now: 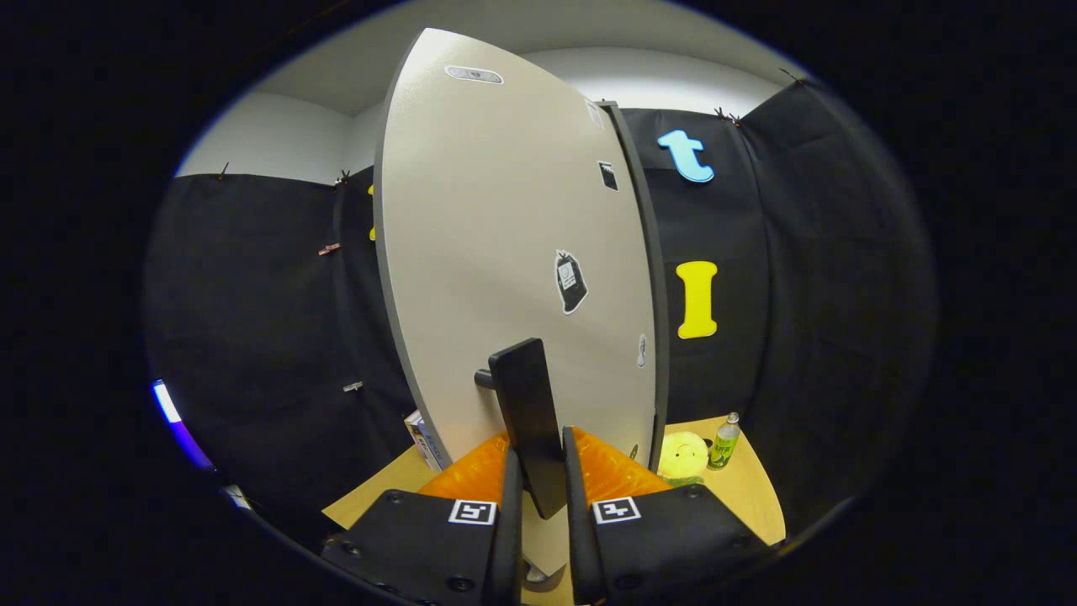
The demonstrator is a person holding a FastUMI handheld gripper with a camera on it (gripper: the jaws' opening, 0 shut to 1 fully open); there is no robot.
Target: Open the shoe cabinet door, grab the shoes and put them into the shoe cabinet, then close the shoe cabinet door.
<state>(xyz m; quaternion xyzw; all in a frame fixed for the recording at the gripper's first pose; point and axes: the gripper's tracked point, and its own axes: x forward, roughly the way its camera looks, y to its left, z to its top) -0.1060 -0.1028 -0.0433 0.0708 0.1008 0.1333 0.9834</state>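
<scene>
The hand-held gripper (538, 471) carries square black-and-white markers and round screws.

Black cloth wall (252, 295) draped all around, hung by small clips along its top edge, with pale plain wall (269, 135) and a white ceiling (353, 67) above. Light wooden tabletop (749, 488) below, bearing a yellow plush toy (682, 457) just beside a small green bottle (724, 442) on one side and the corner of a box (423, 438) on the other. Soft, even lighting overall, plus a thin bluish-white glowing strip (172, 412) low against the cloth, well apart from the table.
</scene>
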